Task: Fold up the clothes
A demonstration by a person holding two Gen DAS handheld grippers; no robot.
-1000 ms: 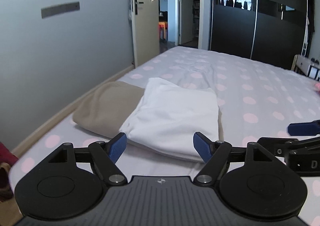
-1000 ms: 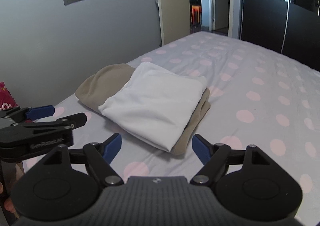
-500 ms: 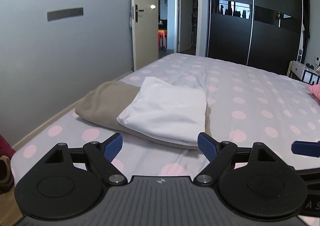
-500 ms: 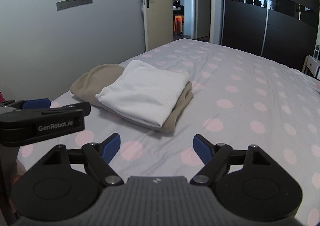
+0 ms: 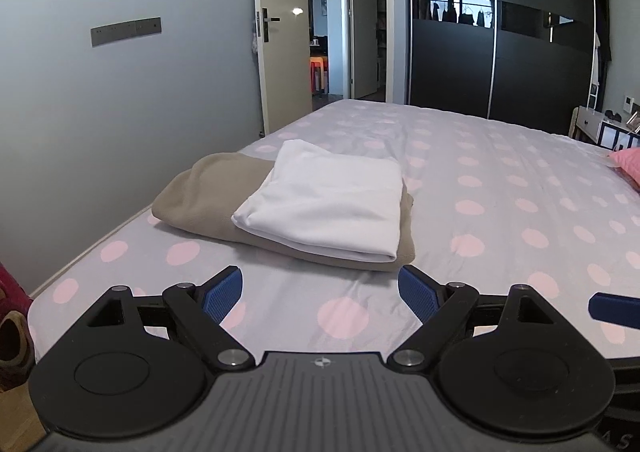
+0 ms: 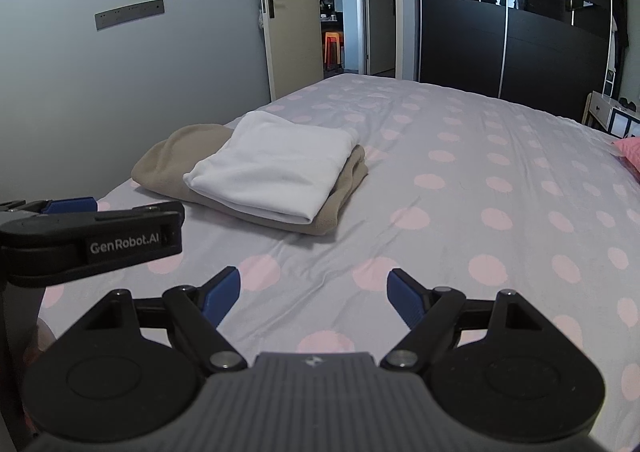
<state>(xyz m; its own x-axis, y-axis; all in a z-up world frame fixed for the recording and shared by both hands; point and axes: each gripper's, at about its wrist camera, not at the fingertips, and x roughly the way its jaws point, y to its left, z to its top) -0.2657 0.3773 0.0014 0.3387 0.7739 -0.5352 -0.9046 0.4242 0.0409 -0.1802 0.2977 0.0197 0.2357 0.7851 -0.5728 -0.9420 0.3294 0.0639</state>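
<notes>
Two folded garments make one stack near the left edge of the bed (image 5: 500,211): a white piece (image 5: 332,207) squared up on top of a tan piece (image 5: 212,191), which sticks out from under it toward the wall side. Both tools hang over the near end of the bed, short of the stack and touching no cloth. The left gripper (image 5: 320,292) has just been opening, with nothing between its blue pads, and the right gripper (image 6: 310,292) also stands apart and empty. The stack lies straight ahead of the left gripper and ahead and to the left of the right one, so the left hand looks nearer. Its long side runs across the left gripper's line of sight, toward the wall.
</notes>
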